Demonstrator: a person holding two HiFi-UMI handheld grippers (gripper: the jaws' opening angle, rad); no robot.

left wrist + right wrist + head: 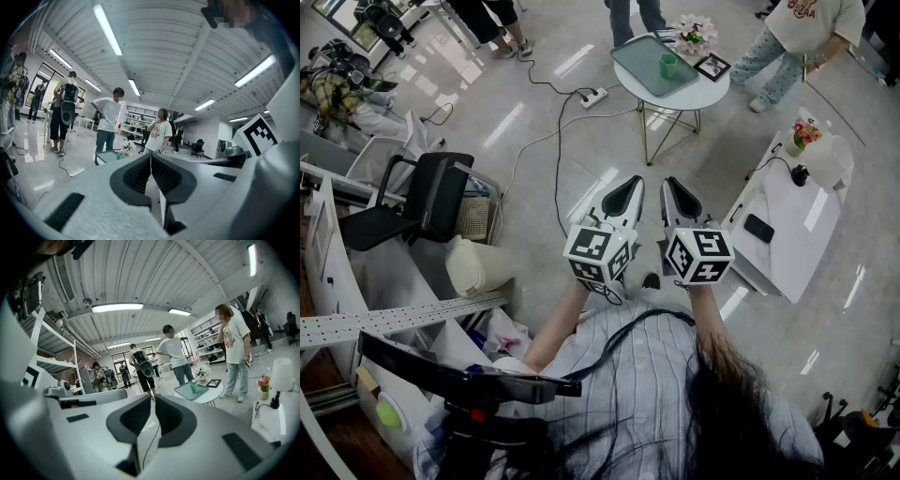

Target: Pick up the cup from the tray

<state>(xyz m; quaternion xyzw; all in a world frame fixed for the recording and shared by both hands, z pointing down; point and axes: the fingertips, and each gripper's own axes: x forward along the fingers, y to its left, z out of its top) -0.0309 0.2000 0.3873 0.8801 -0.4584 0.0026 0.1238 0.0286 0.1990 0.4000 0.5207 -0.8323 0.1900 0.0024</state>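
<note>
Tongs first: my left gripper (630,187) and right gripper (673,187) sit side by side ahead of me, nearly level. Each has its jaws closed on nothing and touches nothing.

Room: glossy pale floor (502,127), strip lights on a ribbed ceiling. A round white table (712,92) stands well apart from my tongs, farther ahead.

On it lies a grey-green tray (636,58). The green cup (668,66) stands upright on the tray, toward its right side. A picture frame (712,67) and flowers (694,33) sit beside the tray. People stand beyond the table.

On the floor near the table lies a power strip (593,96), cables trailing. A white desk (797,225) with a phone (758,228) is to my right, a black chair (431,197) to my left.
</note>
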